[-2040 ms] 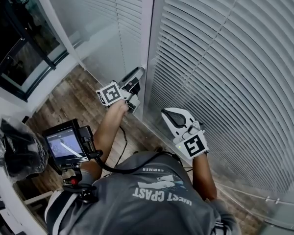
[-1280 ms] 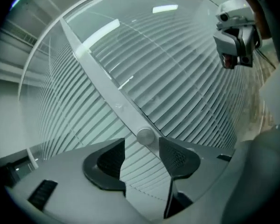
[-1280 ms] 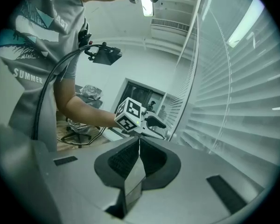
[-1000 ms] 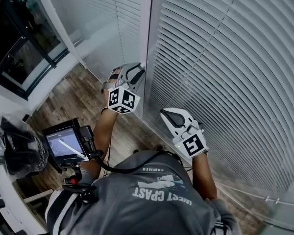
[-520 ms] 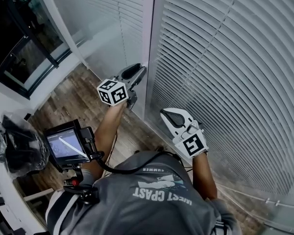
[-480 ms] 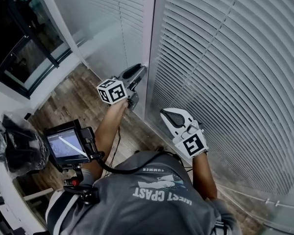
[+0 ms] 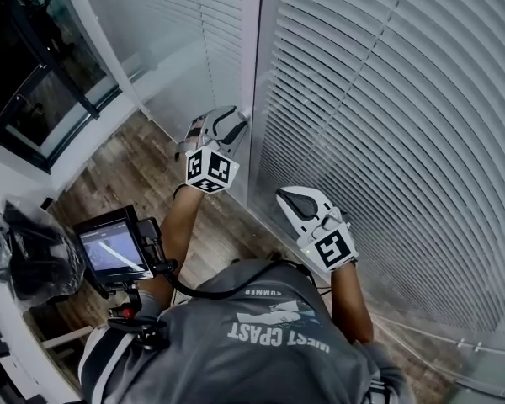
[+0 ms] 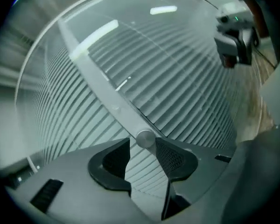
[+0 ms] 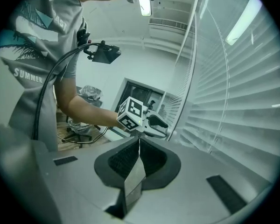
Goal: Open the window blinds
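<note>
Blinds [image 7: 387, 99], wand [image 8: 102, 85] tip between left gripper's [image 8: 143, 144] fingers [image 8: 173, 157], just now opening.

The person wore a grey short-sleeved T-shirt [image 7: 269, 335] printed with white lettering, "SUMMER" among it, and teal stripes. Ahead of the T-shirt, the white left hand-held gripper [image 7: 234, 118] and the white right hand-held gripper [image 7: 283, 197] each had black jaw pads and a white cube with black square markers. A black cable [image 7: 204, 286] crossed the T-shirt's upper edge to a small black-framed monitor [image 7: 109, 251] on a black mount.
</note>
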### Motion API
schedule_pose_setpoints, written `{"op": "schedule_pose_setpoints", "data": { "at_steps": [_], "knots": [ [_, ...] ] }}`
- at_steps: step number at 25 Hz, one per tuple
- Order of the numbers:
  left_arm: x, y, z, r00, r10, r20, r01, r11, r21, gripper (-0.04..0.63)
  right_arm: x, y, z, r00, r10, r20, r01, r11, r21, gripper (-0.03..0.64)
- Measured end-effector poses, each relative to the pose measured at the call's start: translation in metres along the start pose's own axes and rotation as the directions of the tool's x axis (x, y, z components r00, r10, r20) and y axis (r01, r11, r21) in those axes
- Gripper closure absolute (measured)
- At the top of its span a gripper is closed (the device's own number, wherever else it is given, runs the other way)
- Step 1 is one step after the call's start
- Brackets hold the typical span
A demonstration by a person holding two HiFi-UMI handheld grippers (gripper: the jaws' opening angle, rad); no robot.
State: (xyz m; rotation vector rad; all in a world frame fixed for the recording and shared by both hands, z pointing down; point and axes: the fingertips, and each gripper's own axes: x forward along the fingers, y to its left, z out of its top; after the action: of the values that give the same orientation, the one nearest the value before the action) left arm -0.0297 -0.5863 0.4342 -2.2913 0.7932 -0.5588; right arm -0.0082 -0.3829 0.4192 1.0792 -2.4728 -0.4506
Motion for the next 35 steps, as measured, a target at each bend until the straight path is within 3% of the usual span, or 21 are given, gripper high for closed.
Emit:
{"op": "schedule_pose_setpoints", "data": {
  "at_steps": [2, 5, 7, 8, 9, 10, 12, 13, 14, 17, 18, 19, 20, 21, 23, 24, 25, 27, 30, 33, 35],
  "knots": [
    [0.005, -0.007, 0.0, 1.0, -0.011, -0.023, 0.013, 0.994, 0.11, 0.465, 0.001, 0.003, -0.004, 1.0, 0.0, -0.006, 0.0, 1.0, 0.002, 0.612],
    [0.003, -0.012, -0.002, 1.0, -0.014, -0.019, 0.016, 0.993, 0.114, 0.469, 0.003, 0.008, -0.005, 1.0, 0.0, 0.005, 0.0, 1.0, 0.005, 0.612],
    [0.003, -0.011, -0.001, 1.0, -0.029, 0.003, 0.029, 0.999, 0.022, 0.471, 0.003, 0.006, -0.004, 1.0, -0.002, 0.005, 0.002, 1.0, 0.007, 0.612],
    [0.004, -0.01, 0.0, 0.998, -0.057, 0.041, 0.061, 0.993, -0.105, 0.471, 0.004, 0.004, -0.005, 1.0, -0.001, 0.002, 0.001, 1.0, 0.007, 0.612],
    [0.005, -0.009, 0.0, 0.99, -0.09, 0.106, 0.117, 0.951, -0.286, 0.471, 0.006, 0.003, -0.006, 1.0, 0.001, 0.0, -0.001, 1.0, 0.007, 0.612],
    [0.006, -0.008, 0.001, 0.975, -0.11, 0.191, 0.191, 0.855, -0.483, 0.472, 0.007, 0.002, -0.006, 1.0, 0.003, -0.001, -0.003, 1.0, 0.008, 0.612],
    [0.005, -0.005, 0.002, 0.937, -0.082, 0.339, 0.322, 0.576, -0.751, 0.472, 0.01, 0.001, -0.007, 1.0, 0.008, -0.003, -0.008, 1.0, 0.01, 0.612],
    [0.005, -0.005, 0.002, 0.926, -0.057, 0.374, 0.355, 0.475, -0.805, 0.472, 0.011, 0.001, -0.008, 1.0, 0.01, -0.004, -0.01, 1.0, 0.011, 0.612],
    [0.005, -0.006, 0.001, 0.919, -0.04, 0.391, 0.372, 0.412, -0.832, 0.472, 0.011, 0.002, -0.008, 1.0, 0.011, -0.004, -0.011, 1.0, 0.011, 0.612],
    [0.005, -0.008, -0.002, 0.906, -0.013, 0.423, 0.409, 0.286, -0.866, 0.471, 0.014, 0.004, -0.01, 1.0, 0.013, 0.004, -0.013, 1.0, 0.008, 0.612],
    [0.004, -0.009, -0.003, 0.903, -0.003, 0.43, 0.417, 0.256, -0.872, 0.471, 0.016, 0.005, -0.011, 1.0, 0.015, 0.003, -0.015, 1.0, 0.006, 0.612],
    [0.004, -0.009, -0.003, 0.903, 0.003, 0.431, 0.416, 0.255, -0.873, 0.471, 0.017, 0.006, -0.012, 1.0, 0.018, 0.001, -0.018, 1.0, 0.005, 0.612],
    [0.002, -0.009, -0.003, 0.909, 0.0, 0.417, 0.396, 0.31, -0.864, 0.471, 0.018, 0.007, -0.012, 1.0, 0.02, 0.0, -0.02, 1.0, 0.004, 0.612],
    [0.0, -0.009, -0.002, 0.924, -0.013, 0.382, 0.349, 0.438, -0.829, 0.471, 0.019, 0.008, -0.011, 1.0, 0.023, 0.0, -0.023, 1.0, 0.003, 0.612],
    [-0.006, -0.009, 0.002, 0.968, -0.025, 0.251, 0.17, 0.801, -0.574, 0.457, 0.02, 0.009, -0.011, 1.0, 0.027, 0.0, -0.027, 1.0, 0.001, 0.612],
    [-0.008, -0.009, 0.003, 0.984, -0.01, 0.181, 0.078, 0.924, -0.374, 0.44, 0.02, 0.009, -0.012, 1.0, 0.027, -0.001, -0.027, 1.0, 0.002, 0.612],
    [-0.01, -0.01, 0.004, 0.992, 0.006, 0.127, 0.018, 0.981, -0.193, 0.437, 0.02, 0.01, -0.014, 1.0, 0.025, -0.003, -0.025, 1.0, 0.003, 0.612],
    [-0.009, -0.015, 0.006, 0.998, 0.011, 0.069, -0.012, 1.0, 0.016, 0.436, 0.02, 0.012, -0.016, 1.0, 0.022, -0.004, -0.022, 1.0, 0.008, 0.612],
    [-0.001, -0.017, 0.008, 0.999, -0.002, 0.034, -0.001, 0.994, 0.106, 0.462, 0.021, 0.011, -0.014, 1.0, 0.026, -0.007, -0.026, 1.0, 0.009, 0.612],
    [0.0, -0.014, 0.01, 0.999, -0.002, 0.032, -0.001, 0.996, 0.087, 0.469, 0.02, 0.008, -0.012, 1.0, 0.028, -0.01, -0.028, 1.0, 0.008, 0.612],
    [-0.001, -0.012, 0.009, 0.997, -0.029, 0.067, 0.033, 0.998, -0.052, 0.469, 0.019, 0.008, -0.014, 1.0, 0.024, -0.014, -0.024, 1.0, 0.014, 0.612]
  ]
}}
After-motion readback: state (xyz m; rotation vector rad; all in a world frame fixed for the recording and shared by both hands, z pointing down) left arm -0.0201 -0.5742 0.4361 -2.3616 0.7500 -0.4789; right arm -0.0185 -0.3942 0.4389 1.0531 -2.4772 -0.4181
